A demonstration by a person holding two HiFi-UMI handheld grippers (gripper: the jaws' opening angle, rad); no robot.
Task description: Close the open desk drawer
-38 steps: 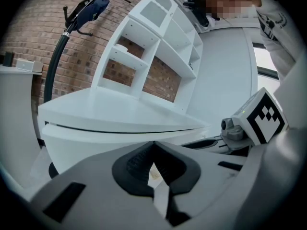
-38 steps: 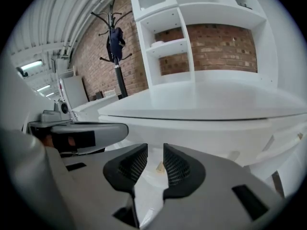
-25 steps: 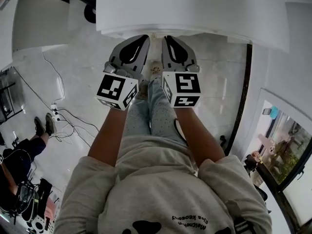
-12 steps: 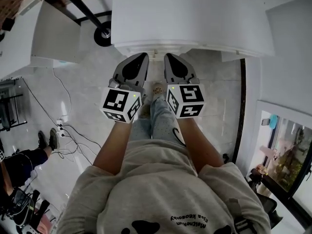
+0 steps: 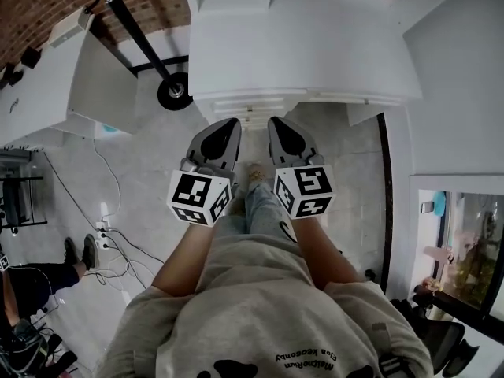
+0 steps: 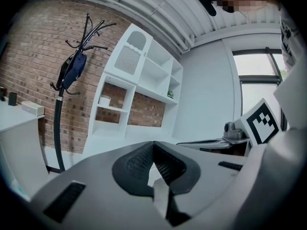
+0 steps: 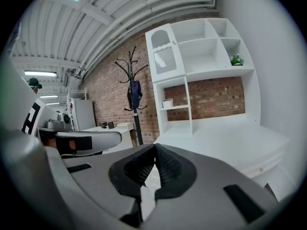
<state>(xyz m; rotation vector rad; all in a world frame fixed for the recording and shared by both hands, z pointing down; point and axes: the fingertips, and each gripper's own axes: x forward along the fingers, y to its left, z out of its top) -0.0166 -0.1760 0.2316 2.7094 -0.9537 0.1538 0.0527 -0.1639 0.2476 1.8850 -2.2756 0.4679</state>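
The left tool (image 5: 228, 123) and the right tool (image 5: 277, 121) are held side by side over the pale floor (image 5: 150, 156). Their tips point at the near edge of the white table (image 5: 315, 53) and stop just short of it. Each carries a cube with black and white squares at its near end, the left cube (image 5: 198, 198) and the right cube (image 5: 305, 190).

In the left gripper view the left tool's (image 6: 153, 145) two dark ribbed pads meet at the tip, with nothing between them. The right gripper view shows the same for the right tool (image 7: 154, 147): jaws together and empty.

The drawer (image 5: 315, 98) shows as a narrow white band under the table's near edge, straight ahead of both tools and touched by neither. It looks about level with the table front, though I cannot tell whether it is pushed fully in.

A white shelf unit (image 7: 201, 71) stands on the far side of the table against a brick wall (image 5: 47, 6). A black coat stand (image 5: 175, 91) rises from the floor just left of the table, and a second white table (image 5: 71, 77) sits further left. Cables (image 5: 110, 227) trail over the floor at the left.
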